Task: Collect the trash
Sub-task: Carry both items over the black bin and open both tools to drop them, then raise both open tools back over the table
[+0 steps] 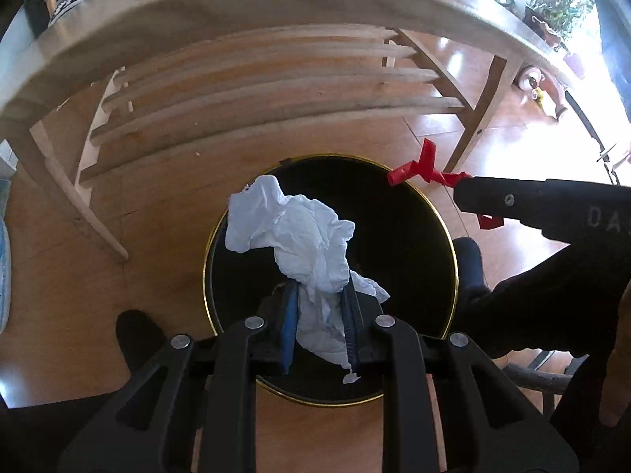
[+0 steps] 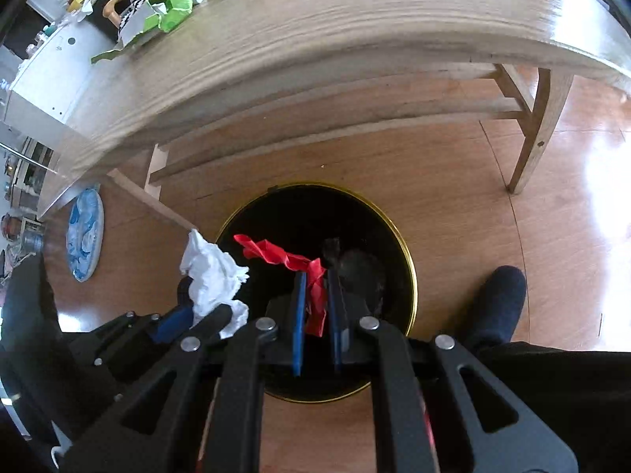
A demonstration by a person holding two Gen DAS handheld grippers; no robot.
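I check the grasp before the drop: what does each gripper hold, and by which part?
Left gripper: the tissue, pinched near its lower end. Right gripper: the red wrapper, pinched at one end.

The inside of the black bin (image 2: pixel 394 276) is too dark to read; only a dim grey shape shows near the far wall in the right wrist view, and what it is cannot be told. The white tissue (image 1: pixel 299 244) covers part of the bin's opening in the left wrist view, and its lower end disappears between the blue pads (image 1: pixel 290 323). The red wrapper (image 1: pixel 422 169) runs into the right gripper's (image 2: pixel 315 307) black body there, so its gripped end is hidden. The green litter (image 2: pixel 173 12) on the wooden table (image 2: pixel 355 39) is blurred and cut by the frame's top edge.
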